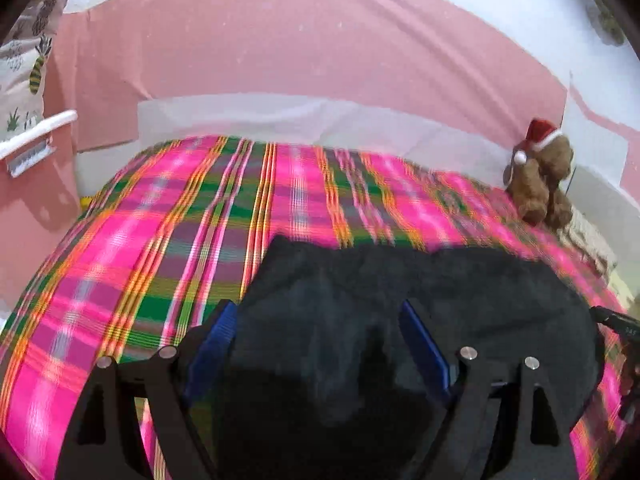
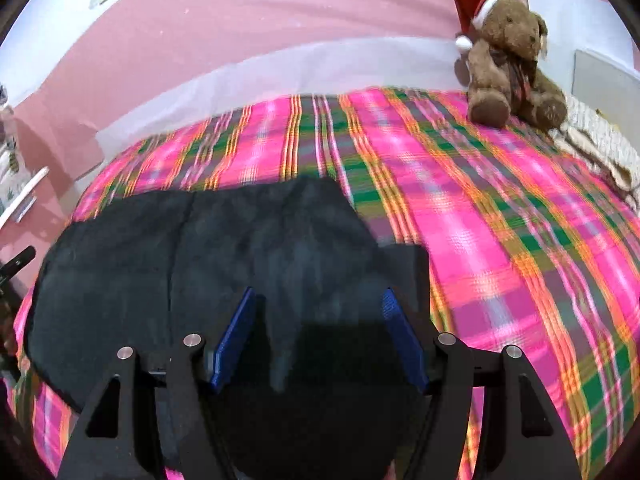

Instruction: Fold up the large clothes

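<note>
A dark garment (image 2: 208,264) is lying spread on the bed (image 2: 500,208), over its pink plaid cover, near the front edge and well apart from the teddy bear (image 2: 512,60) sitting at the far right corner. The left gripper (image 1: 316,332) and the right gripper (image 2: 316,320) are hovering above the cloth, each with its fingers (image 2: 236,340) spread wide and grasping nothing. The fabric is looking thick, soft and limp, probably fleece-like, so it is likely sagging and draping when lifted rather than holding shape. Pinching it at the near hem, one gripper toward each corner, seems the sensible hold for carrying a fold across.
</note>
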A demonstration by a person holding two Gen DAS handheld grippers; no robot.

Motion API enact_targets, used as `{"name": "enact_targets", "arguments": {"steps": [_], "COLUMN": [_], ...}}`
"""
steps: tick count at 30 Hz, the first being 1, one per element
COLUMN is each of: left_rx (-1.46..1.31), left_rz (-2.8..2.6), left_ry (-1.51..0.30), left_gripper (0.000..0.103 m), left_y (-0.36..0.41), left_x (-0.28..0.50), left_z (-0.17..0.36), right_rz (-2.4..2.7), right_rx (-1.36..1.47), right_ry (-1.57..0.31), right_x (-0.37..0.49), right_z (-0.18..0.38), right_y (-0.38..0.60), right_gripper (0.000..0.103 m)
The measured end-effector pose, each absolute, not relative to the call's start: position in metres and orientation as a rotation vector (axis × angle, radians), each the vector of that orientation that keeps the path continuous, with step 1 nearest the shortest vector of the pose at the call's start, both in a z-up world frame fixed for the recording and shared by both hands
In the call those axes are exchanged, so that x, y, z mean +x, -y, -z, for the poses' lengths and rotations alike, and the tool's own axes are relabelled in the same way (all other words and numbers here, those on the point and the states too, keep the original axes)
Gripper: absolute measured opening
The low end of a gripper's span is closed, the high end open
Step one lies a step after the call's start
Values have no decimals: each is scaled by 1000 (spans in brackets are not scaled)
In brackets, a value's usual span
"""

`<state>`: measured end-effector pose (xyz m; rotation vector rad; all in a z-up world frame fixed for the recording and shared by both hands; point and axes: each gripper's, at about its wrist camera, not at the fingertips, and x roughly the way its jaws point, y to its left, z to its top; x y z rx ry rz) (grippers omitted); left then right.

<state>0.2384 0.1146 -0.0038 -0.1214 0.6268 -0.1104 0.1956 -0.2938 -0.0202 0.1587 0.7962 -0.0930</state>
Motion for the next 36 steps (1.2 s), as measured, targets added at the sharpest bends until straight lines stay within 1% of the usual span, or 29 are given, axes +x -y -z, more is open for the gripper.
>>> {"name": "enact_targets", "arguments": {"steps": [2, 5, 7, 10, 13, 15, 18, 21, 23, 28, 36], "left_rx": [-109, -171, -182, -180, -177, -175, -190, -213, -227, -194, -121], "left_rz": [83, 90, 84, 65, 94, 107, 121, 93, 82, 36, -42], "left_ry": [-693, -704, -706, -710, -647, -623, -645, -714, -720, -728, -710], "left_gripper": [85, 86, 86, 82, 82, 82, 82, 81, 81, 81, 80], "left_y": [-115, -123, -124, -125, -126, -126, -127, -128, -128, -118, -110], "left_x": [246, 250, 251, 240, 205, 182, 168, 173, 175, 171, 145], "left_z": [28, 47, 46, 34, 18, 15, 28, 54, 60, 52, 34], "right_rz": [103, 78, 78, 102, 87, 77, 75, 77, 83, 109, 141], "right_rx": [169, 220, 237, 229, 184, 172, 174, 196, 188, 162, 106], "right_ry": [-831, -852, -858, -852, -787, -766, -798, -860, -857, -851, -788], "right_x": [199, 210, 214, 205, 172, 152, 142, 150, 151, 148, 115], "right_z": [35, 54, 56, 41, 16, 11, 25, 51, 55, 50, 22], "right_y": [301, 311, 313, 312, 305, 301, 297, 301, 300, 295, 284], "right_gripper": [65, 66, 66, 65, 65, 65, 65, 65, 65, 65, 65]}}
